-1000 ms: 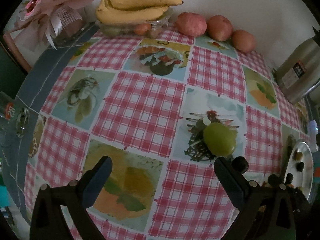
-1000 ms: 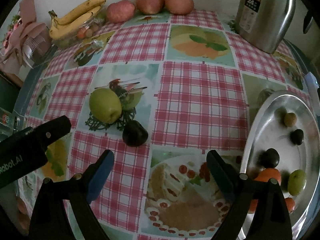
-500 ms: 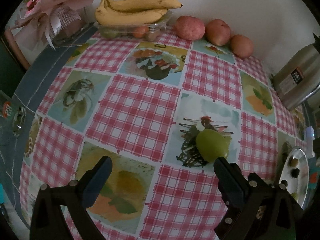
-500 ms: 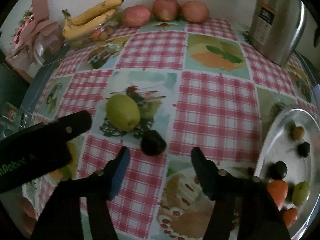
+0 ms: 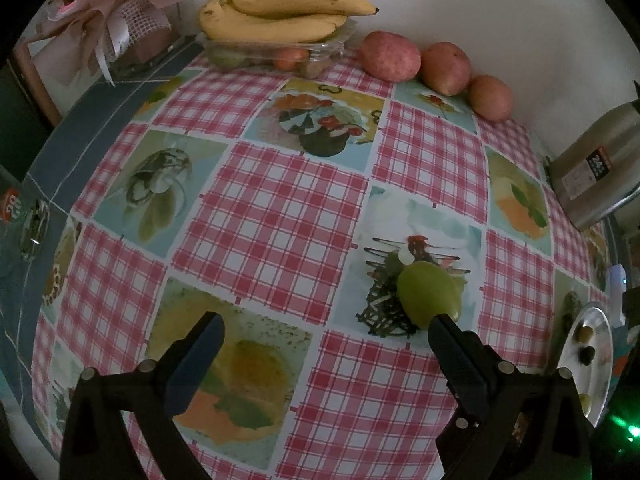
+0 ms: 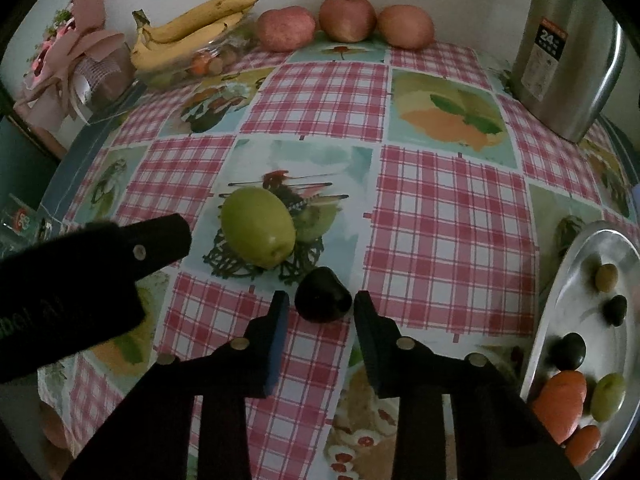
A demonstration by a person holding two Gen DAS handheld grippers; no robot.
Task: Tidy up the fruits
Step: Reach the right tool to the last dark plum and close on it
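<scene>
A dark plum lies on the checked tablecloth just ahead of my right gripper, whose fingers stand a little apart on either side of it, not clearly touching. A green apple lies just behind it to the left; it also shows in the left wrist view. My left gripper is wide open and empty, its right finger just in front of the apple. A silver plate at the right holds several small fruits.
Bananas on a clear fruit box and three red apples line the back wall. A steel kettle stands at the back right. A pink gift bundle sits at the back left. The left gripper's body is at the left.
My right gripper has moved forward to the plum and narrowed its fingers around it. My left gripper has drawn back slightly and stays wide open.
</scene>
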